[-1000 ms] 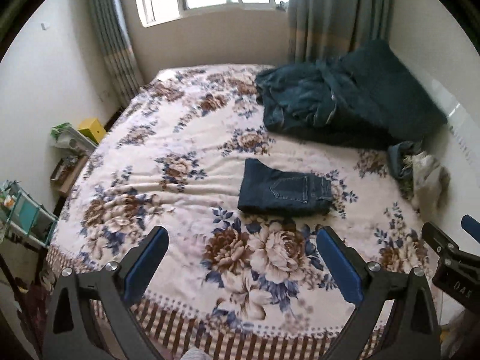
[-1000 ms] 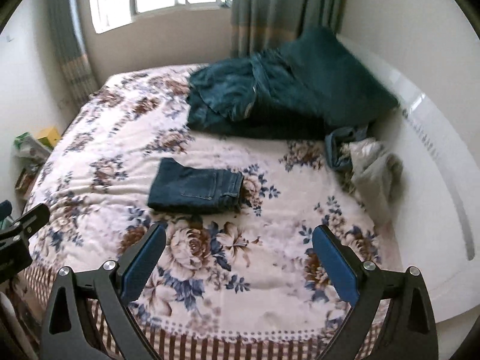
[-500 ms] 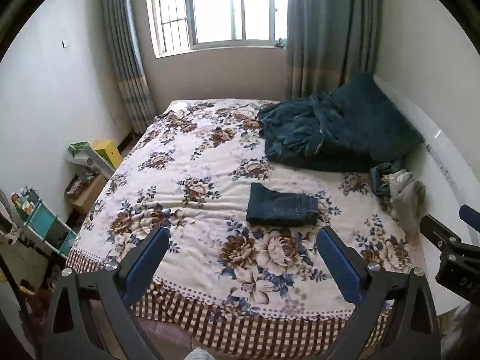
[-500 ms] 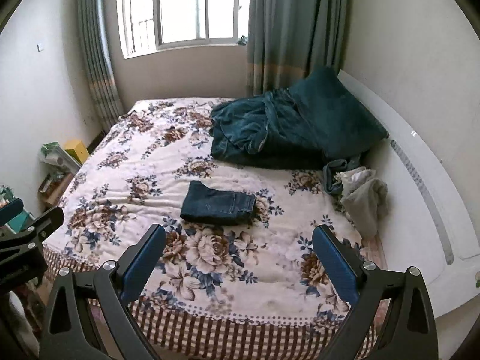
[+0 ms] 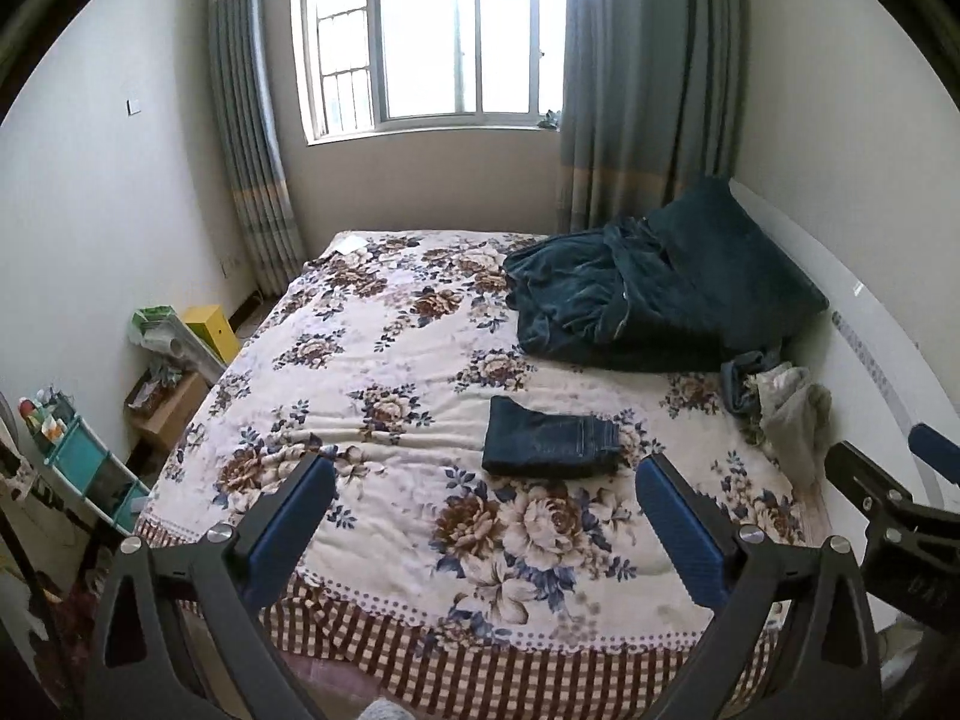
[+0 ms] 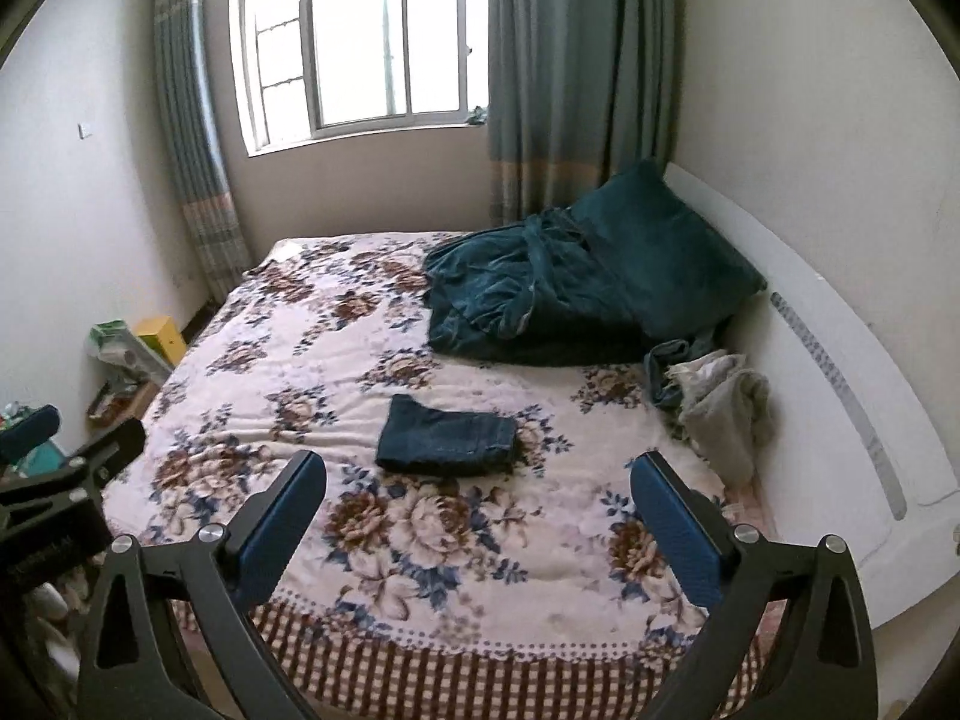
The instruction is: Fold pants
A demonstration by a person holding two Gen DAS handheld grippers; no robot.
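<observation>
Our left gripper [image 5: 483, 510] and right gripper [image 6: 477, 507] hang spread wide and empty near the foot of the bed [image 5: 540, 612]. Beyond them the folded pants [image 5: 549, 437] lie flat on the floral blanket mid-bed. Farther back, a teal quilt [image 5: 630, 300] is heaped before the window [image 5: 444, 36].

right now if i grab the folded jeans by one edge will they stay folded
Probably not: the folded jeans are soft denim layers lying loose on the bedspread, so lifting one edge would likely let them flop open. A push would more likely bunch them than slide them.
</observation>
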